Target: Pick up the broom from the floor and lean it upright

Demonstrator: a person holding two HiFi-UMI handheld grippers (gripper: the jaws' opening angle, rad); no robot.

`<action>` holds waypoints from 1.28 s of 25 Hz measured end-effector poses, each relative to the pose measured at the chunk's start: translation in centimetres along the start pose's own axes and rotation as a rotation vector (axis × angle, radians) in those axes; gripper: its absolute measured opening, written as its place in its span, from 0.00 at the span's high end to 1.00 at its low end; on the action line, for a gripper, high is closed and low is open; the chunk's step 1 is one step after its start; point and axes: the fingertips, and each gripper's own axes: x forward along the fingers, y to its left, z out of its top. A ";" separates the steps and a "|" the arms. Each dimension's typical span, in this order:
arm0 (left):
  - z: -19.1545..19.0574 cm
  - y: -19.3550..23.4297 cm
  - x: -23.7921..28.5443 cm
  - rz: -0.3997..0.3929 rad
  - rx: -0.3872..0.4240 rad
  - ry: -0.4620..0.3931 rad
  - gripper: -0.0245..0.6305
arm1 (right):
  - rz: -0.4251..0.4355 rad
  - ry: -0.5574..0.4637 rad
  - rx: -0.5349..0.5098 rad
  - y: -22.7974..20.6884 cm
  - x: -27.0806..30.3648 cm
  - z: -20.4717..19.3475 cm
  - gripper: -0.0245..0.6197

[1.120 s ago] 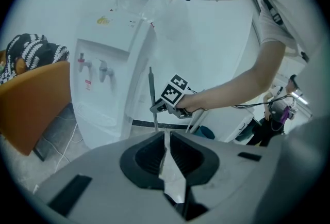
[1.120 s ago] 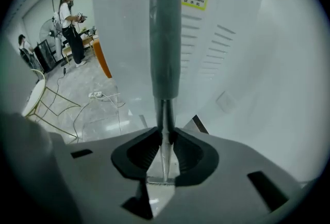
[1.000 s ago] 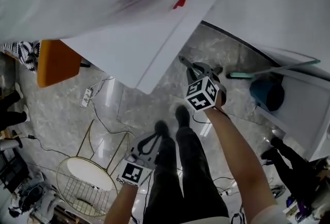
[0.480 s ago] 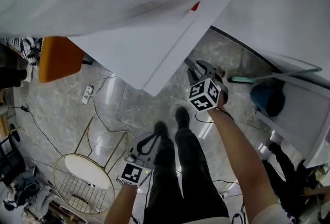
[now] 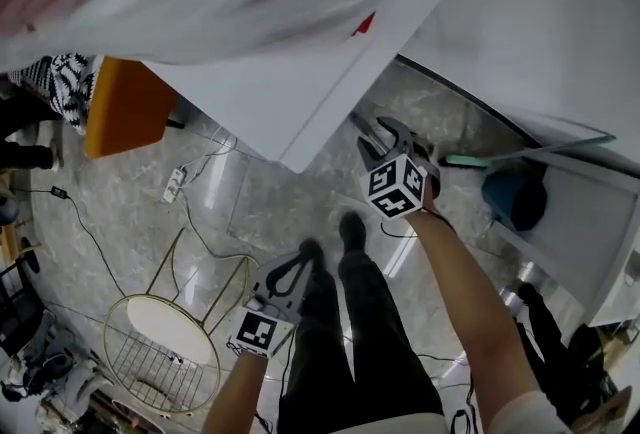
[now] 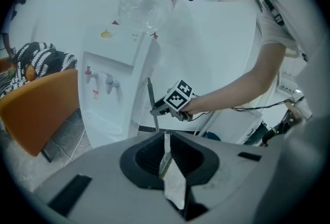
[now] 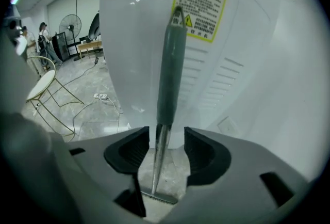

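The broom's grey-green grip (image 7: 170,73) stands upright against the side of the white water dispenser (image 7: 232,52). Its metal shaft (image 7: 160,156) runs down between the jaws to the broom head (image 7: 159,198) on the floor. My right gripper (image 7: 167,135) is open; its jaws have just been opening, and the shaft stands between them without the pads pressing on it. In the head view the right gripper (image 5: 385,137) is beside the dispenser. My left gripper (image 5: 290,277) hangs lower over the person's legs, shut and holding nothing. From the left gripper view the thin broom handle (image 6: 152,107) shows beside the dispenser (image 6: 113,89).
A gold wire stool (image 5: 165,342) stands at the lower left, an orange chair (image 5: 120,107) at the left, and a power strip with cables (image 5: 175,184) lies on the marble floor. A teal bucket (image 5: 512,197) and a teal-handled tool (image 5: 470,160) sit at the right. People and a fan (image 7: 69,27) are far off.
The right gripper has shifted slightly beside the dispenser. The left gripper has kept its place. The head camera has swung a little.
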 end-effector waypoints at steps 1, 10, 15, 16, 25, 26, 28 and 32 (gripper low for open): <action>0.4 -0.1 -0.2 0.003 0.001 -0.003 0.91 | 0.005 -0.012 -0.006 0.1 -0.5 0.4 0.63; 4.7 -3.5 -1.8 0.042 0.066 -0.017 0.91 | 0.052 -0.090 0.058 1.3 -9.8 1.9 0.63; 7.9 -5.6 -3.1 0.075 0.079 -0.051 0.91 | 0.060 -0.148 0.079 1.4 -17.7 3.3 0.68; 9.0 -6.2 -3.7 0.078 0.076 -0.064 0.91 | 0.059 -0.157 0.081 1.3 -19.5 3.8 0.69; 16.4 -12.7 -9.8 0.101 0.057 -0.123 0.91 | 0.048 -0.269 0.028 0.9 -33.5 8.6 0.77; 16.5 -13.3 -10.5 0.109 0.049 -0.115 0.91 | 0.047 -0.279 0.025 1.1 -34.9 8.9 0.78; 16.8 -14.5 -11.8 0.113 0.036 -0.096 0.91 | 0.043 -0.298 0.034 1.8 -37.6 9.5 0.80; 17.2 -17.1 -14.6 0.085 0.050 -0.118 0.91 | 0.035 -0.323 0.074 3.6 -42.0 9.7 0.84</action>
